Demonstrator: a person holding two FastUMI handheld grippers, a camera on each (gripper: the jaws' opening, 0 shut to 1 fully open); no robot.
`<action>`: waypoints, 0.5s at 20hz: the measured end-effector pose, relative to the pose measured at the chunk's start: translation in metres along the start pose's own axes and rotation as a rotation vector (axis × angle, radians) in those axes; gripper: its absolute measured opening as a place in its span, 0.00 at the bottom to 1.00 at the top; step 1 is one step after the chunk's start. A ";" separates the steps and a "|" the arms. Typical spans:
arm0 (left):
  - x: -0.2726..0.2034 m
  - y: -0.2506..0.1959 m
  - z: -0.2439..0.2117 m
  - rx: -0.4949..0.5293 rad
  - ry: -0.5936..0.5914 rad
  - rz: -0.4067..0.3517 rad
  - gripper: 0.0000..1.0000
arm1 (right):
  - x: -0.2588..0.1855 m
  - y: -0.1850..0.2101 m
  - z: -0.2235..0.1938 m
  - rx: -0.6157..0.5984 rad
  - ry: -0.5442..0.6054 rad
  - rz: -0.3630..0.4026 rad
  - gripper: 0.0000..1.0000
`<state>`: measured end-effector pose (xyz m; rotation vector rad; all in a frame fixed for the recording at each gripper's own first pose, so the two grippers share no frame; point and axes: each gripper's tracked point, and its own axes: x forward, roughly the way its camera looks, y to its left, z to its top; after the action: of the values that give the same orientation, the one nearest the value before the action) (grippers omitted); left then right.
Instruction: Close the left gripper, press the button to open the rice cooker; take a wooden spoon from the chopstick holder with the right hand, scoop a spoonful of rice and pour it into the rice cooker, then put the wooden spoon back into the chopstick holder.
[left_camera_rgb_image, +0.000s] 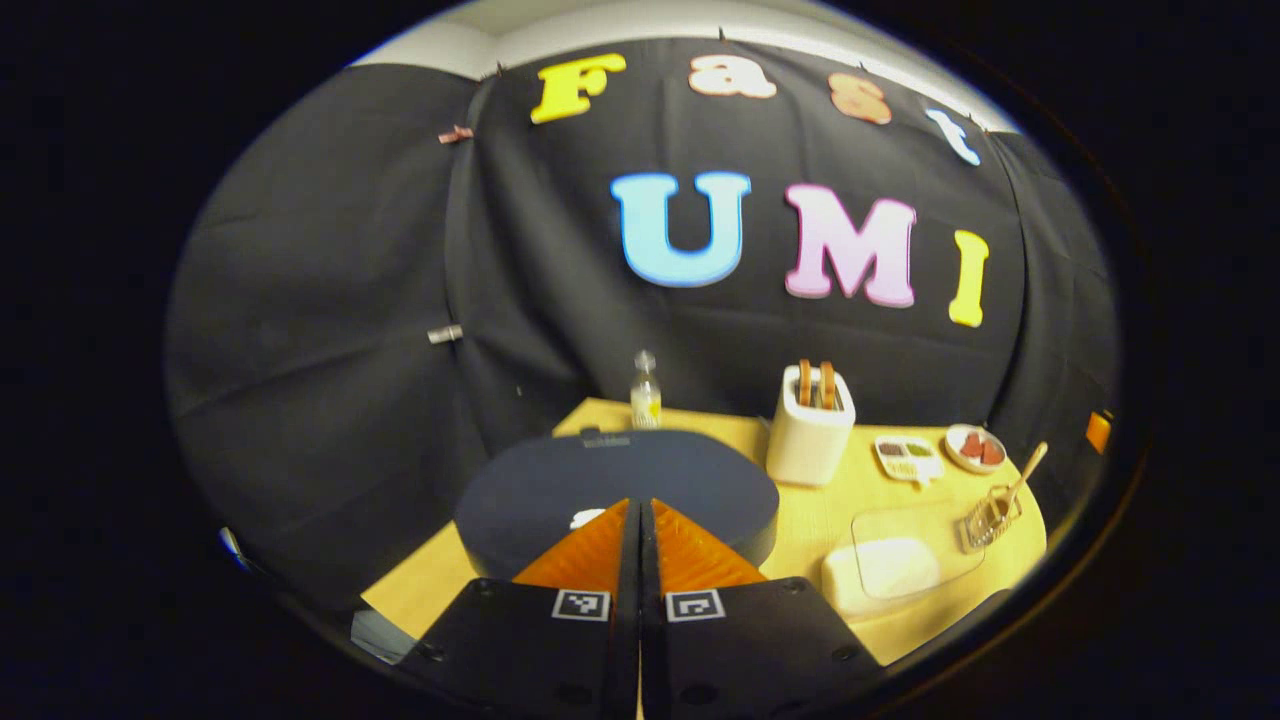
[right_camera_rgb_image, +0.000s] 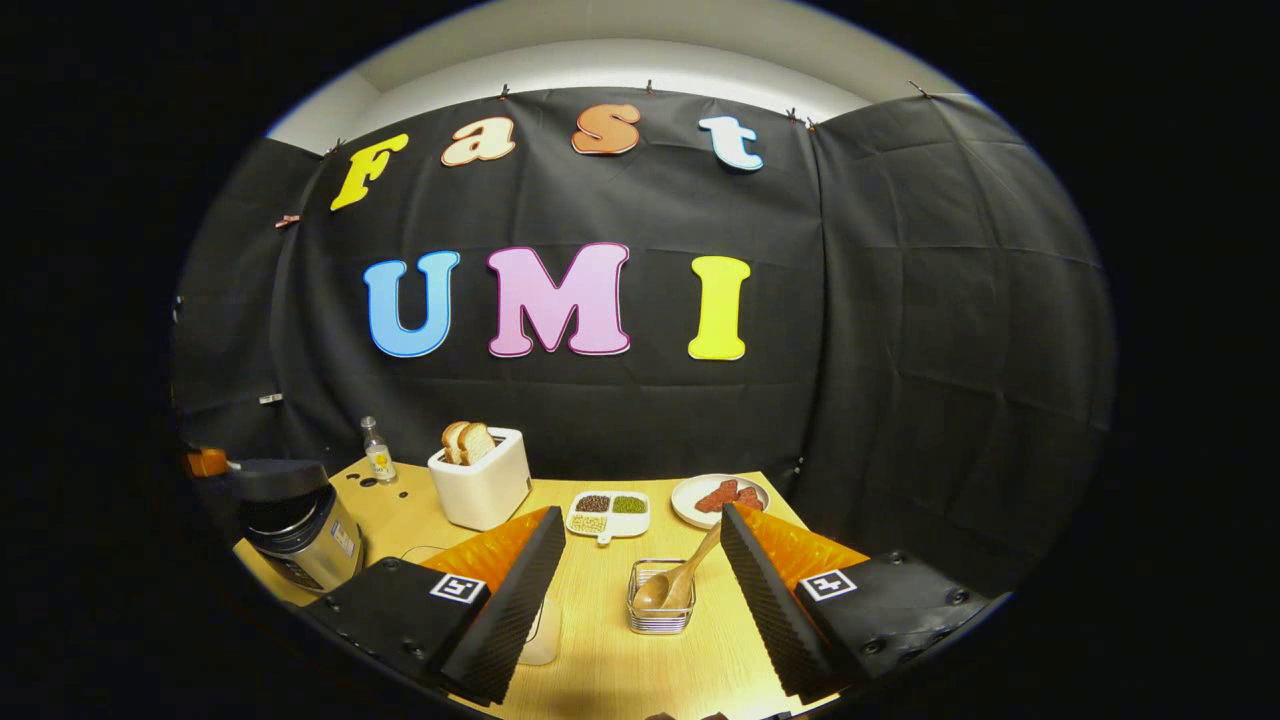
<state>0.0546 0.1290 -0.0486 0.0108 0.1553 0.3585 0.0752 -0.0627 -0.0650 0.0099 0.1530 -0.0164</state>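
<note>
In the left gripper view my left gripper (left_camera_rgb_image: 640, 505) is shut with nothing held, its tips just above the dark closed lid of the rice cooker (left_camera_rgb_image: 540, 485), beside a small white button (left_camera_rgb_image: 586, 518). The right gripper view has the rice cooker (right_camera_rgb_image: 300, 530) at the far left. My right gripper (right_camera_rgb_image: 642, 512) is open, and the wire chopstick holder (right_camera_rgb_image: 661, 603) with the wooden spoon (right_camera_rgb_image: 682, 578) stands between and beyond its fingers. The spoon leans in the holder (left_camera_rgb_image: 990, 517), handle up. A clear box of white rice (left_camera_rgb_image: 885, 567) lies on the table near the cooker.
On the wooden table (right_camera_rgb_image: 610, 660) stand a white toaster (right_camera_rgb_image: 483, 488) with bread slices, a small bottle (right_camera_rgb_image: 376, 450), a divided dish of beans (right_camera_rgb_image: 608, 513) and a plate of red slices (right_camera_rgb_image: 722, 497). Black cloth walls close in the back and sides.
</note>
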 end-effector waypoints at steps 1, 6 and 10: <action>-0.009 -0.002 0.019 -0.009 -0.052 0.005 0.07 | 0.000 0.001 0.001 -0.002 -0.002 -0.001 0.98; -0.031 -0.012 0.025 -0.014 -0.087 -0.022 0.08 | 0.002 0.007 0.002 -0.005 -0.005 0.007 0.98; -0.044 -0.020 0.010 -0.040 -0.064 -0.042 0.27 | 0.011 0.008 -0.001 0.006 0.011 0.010 0.98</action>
<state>0.0221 0.0945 -0.0333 -0.0209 0.0848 0.3186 0.0864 -0.0544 -0.0680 0.0172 0.1639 -0.0067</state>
